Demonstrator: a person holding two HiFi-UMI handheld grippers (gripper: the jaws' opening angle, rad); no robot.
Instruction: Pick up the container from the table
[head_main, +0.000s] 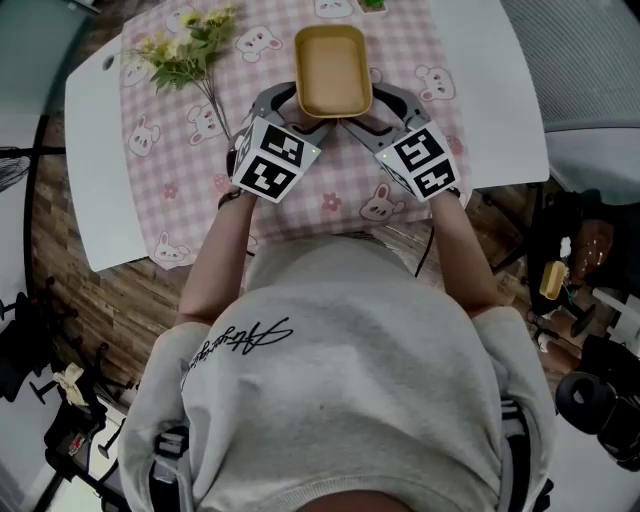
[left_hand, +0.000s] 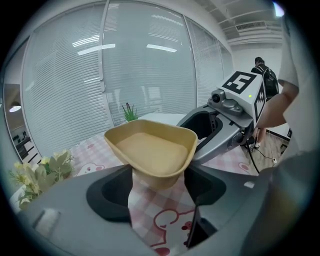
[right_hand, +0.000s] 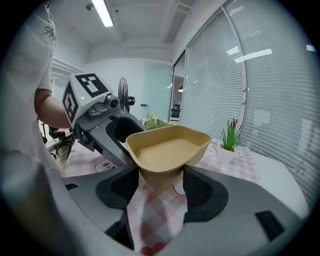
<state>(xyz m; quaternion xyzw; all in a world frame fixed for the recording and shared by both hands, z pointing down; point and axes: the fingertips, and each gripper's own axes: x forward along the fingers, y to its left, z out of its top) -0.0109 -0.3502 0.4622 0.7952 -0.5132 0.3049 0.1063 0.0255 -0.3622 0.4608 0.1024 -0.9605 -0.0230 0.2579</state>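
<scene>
Container (head_main: 333, 68): tan, shallow, empty, held just above the checked cloth (head_main: 180, 190) covering the white counter (head_main: 100, 150). Left tool (head_main: 298, 108) and right tool (head_main: 376, 108): each pinching one near corner of it. Pick-up judged practically complete, with only further lifting left.

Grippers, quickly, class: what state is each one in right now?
Left gripper: closed on one near corner of the tan container.
Right gripper: closed on the other near corner of the same container.
</scene>
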